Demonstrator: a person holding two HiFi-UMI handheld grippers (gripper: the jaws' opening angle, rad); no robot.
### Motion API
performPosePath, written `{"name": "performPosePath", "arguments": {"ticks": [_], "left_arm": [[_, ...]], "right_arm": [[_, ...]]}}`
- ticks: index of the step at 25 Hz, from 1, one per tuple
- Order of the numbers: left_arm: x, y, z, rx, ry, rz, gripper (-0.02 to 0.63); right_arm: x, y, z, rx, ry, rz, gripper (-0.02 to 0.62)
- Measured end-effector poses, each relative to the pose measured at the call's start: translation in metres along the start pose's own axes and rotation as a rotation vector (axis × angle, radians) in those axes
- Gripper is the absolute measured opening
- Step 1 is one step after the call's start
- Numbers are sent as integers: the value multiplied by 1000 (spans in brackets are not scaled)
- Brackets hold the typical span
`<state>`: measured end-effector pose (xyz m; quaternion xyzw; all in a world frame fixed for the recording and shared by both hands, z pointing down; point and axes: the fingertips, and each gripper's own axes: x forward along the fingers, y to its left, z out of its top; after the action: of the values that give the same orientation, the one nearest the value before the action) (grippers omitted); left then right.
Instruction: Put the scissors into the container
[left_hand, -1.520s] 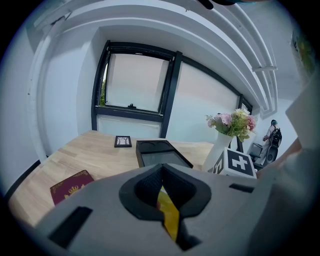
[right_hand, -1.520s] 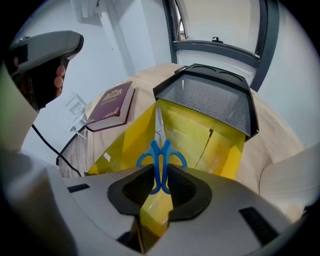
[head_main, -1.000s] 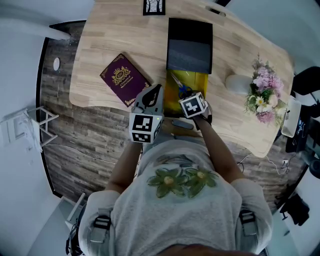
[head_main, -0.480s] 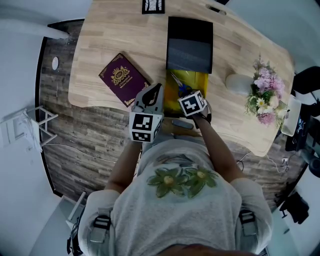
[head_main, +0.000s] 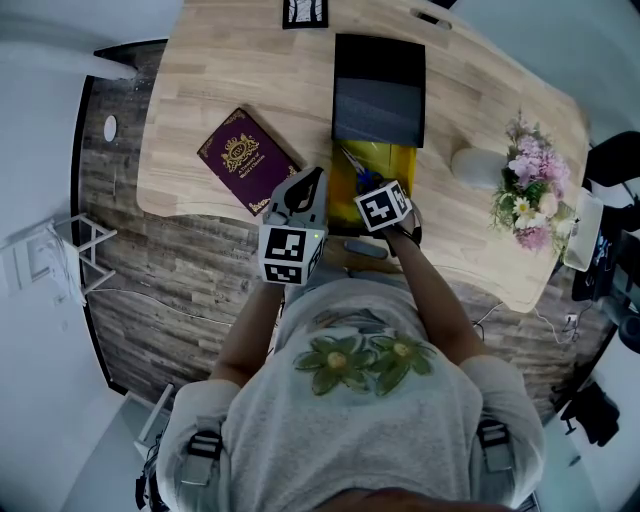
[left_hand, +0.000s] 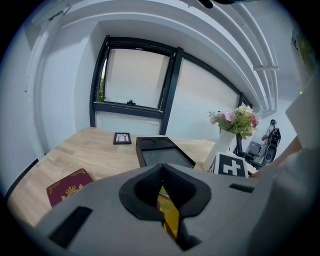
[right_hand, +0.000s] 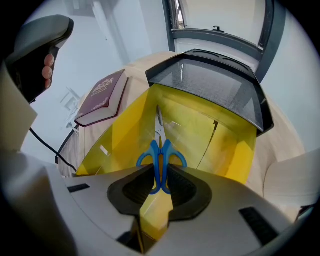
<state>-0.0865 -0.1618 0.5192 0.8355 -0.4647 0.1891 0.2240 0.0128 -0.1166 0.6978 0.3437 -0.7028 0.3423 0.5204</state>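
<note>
Blue-handled scissors (right_hand: 161, 150) point away from me, blades over the open yellow container (right_hand: 210, 125). My right gripper (right_hand: 160, 186) is shut on the lower ends of their handles. In the head view the scissors (head_main: 362, 177) sit above the yellow container (head_main: 402, 166) at the table's near edge, with the right gripper (head_main: 374, 188) just behind them. My left gripper (head_main: 314, 178) hovers beside the container's left side, shut and holding nothing. In its own view the left gripper (left_hand: 161, 172) shows only a sliver of yellow through its jaws.
A black box (head_main: 379, 90) stands directly behind the yellow container. A maroon book (head_main: 245, 160) lies to the left, a small picture frame (head_main: 305, 12) at the far edge. A white vase (head_main: 478, 165) with pink flowers (head_main: 525, 190) lies to the right.
The right gripper with the scissors has edged slightly forward over the yellow container. The left gripper has stayed where it was.
</note>
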Motion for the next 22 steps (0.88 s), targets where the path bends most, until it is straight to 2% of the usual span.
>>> {"name": "performPosePath", "arguments": {"ticks": [22], "left_arm": [[-2,-1,1,7,-5,-3,7]], "right_arm": [[1,2,-1,-40,13,-5,92]]}}
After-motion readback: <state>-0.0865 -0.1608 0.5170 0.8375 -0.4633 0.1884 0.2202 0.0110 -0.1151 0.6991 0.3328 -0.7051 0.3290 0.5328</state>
